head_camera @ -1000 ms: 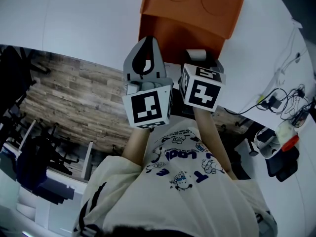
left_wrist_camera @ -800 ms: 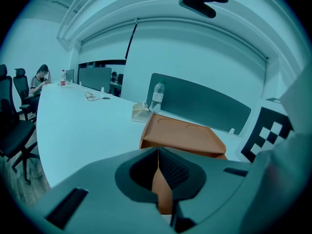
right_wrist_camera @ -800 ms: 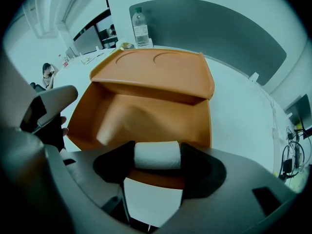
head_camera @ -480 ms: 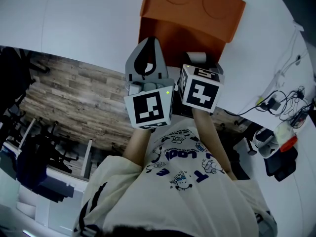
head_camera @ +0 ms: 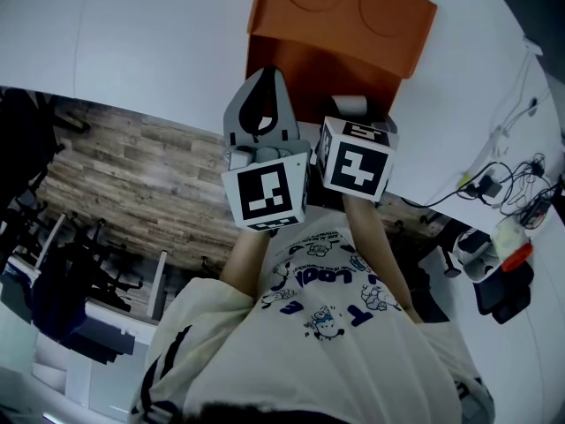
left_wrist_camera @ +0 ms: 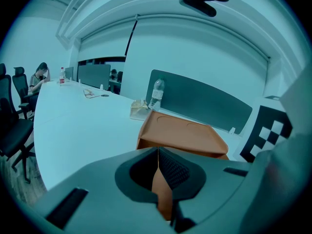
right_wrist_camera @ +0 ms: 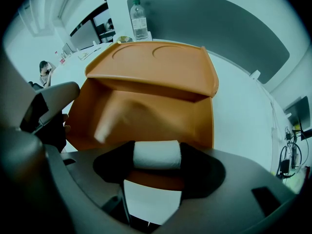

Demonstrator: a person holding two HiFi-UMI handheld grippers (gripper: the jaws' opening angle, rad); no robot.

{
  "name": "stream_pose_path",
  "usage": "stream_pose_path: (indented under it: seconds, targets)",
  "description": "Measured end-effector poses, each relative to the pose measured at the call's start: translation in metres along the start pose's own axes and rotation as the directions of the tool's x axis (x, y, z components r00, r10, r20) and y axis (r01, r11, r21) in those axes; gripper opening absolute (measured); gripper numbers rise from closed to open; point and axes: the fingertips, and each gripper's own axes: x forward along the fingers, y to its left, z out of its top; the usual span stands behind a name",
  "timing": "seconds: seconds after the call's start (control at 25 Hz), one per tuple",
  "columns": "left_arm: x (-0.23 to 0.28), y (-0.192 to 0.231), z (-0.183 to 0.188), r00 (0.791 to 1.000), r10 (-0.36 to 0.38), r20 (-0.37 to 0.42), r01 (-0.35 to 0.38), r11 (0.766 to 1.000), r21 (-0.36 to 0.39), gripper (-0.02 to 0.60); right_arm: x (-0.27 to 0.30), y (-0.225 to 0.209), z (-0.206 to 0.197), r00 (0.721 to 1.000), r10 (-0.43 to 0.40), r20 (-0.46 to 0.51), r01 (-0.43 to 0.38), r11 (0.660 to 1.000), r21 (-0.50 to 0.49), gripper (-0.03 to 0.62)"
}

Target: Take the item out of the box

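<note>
Currently the right gripper [right_wrist_camera: 156, 156] is clamped on the roll [head_camera: 353, 105]: a short white cylinder with a matte, paper-like face, lying crosswise with one black pad on each end. The roll sits mid-frame in the head view, at the lower edge of the box [head_camera: 335, 25]. In the right gripper view it is in front of the box's open mouth.

The box is smooth orange sheet. Its lid is flat with rounded corners and two shallow pressed circles, and it overhangs the cavity.

The left gripper [left_wrist_camera: 158, 151] has its jaws closed, tips meeting on a thin line. The ribbed pads are bare, and orange shows through the gap below them. Its grey shell is at centre frame in the head view, just left of the roll and over the box's near wall.

Compared with 0.5 s ago, the green light on the left gripper body is off. The grippers, roll and box have barely shifted over the last second.

Surroundings:
- The white table [head_camera: 159, 34] fills the top of the head view.
- The wood floor [head_camera: 132, 175] is at mid-left.
- The cables [head_camera: 512, 179] are at the right edge.
- The bottle [right_wrist_camera: 139, 17] and grey screen [right_wrist_camera: 219, 28] stand behind the box.
- A seated person [left_wrist_camera: 40, 78] is at far left of the left gripper view.

The marker cubes hide the table edge below the box in the head view.
</note>
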Motion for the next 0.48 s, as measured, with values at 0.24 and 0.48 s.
stream_pose_path:
  seconds: [0.24,0.48]
  targets:
    - [-0.003,-0.003,0.001,1.000,0.000,0.007,0.000,1.000,0.004,0.020,-0.003,-0.001,-0.002,1.000,0.003,0.009,-0.003,1.000,0.002,0.287]
    - [-0.010,-0.005,-0.001,1.000,0.012,0.007,-0.012,1.000,0.005,0.020,-0.005,-0.002,0.001,0.998,0.001,0.056,-0.001,1.000,0.000,0.287]
